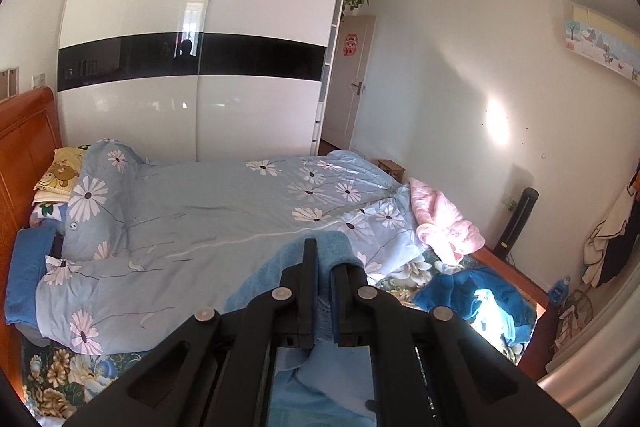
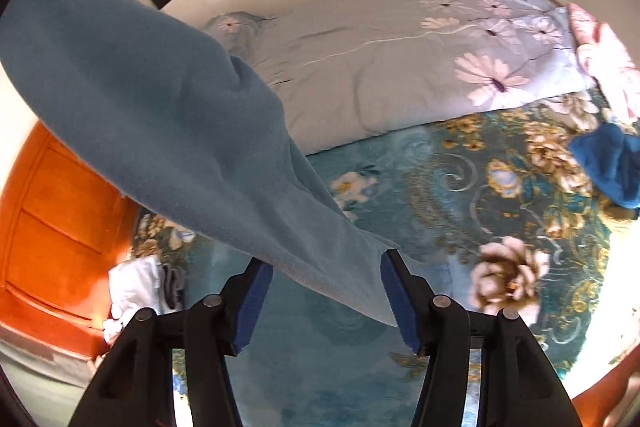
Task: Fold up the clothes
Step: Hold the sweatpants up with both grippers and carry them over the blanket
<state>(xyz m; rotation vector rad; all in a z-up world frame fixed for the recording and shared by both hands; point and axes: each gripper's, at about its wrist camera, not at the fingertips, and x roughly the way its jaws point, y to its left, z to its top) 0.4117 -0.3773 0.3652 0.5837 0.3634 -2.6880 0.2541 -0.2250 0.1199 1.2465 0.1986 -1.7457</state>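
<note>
A teal-blue fleece garment (image 2: 168, 115) hangs in the air above the bed. In the left wrist view my left gripper (image 1: 323, 259) is shut on a bunched fold of it (image 1: 276, 271), held above the quilt. In the right wrist view my right gripper (image 2: 326, 261) is open, its blue-padded fingers (image 2: 394, 291) wide apart, and the lower end of the garment drapes down between them. Whether the cloth touches the pads is unclear.
A light blue daisy quilt (image 1: 208, 211) covers the far half of the bed. A floral teal blanket (image 2: 460, 187) covers the near half. A pink blanket (image 1: 444, 223) and a dark blue cloth (image 1: 460, 295) lie at the foot. An orange wooden headboard (image 2: 60, 227) and white clothes (image 2: 136, 287) are at the left.
</note>
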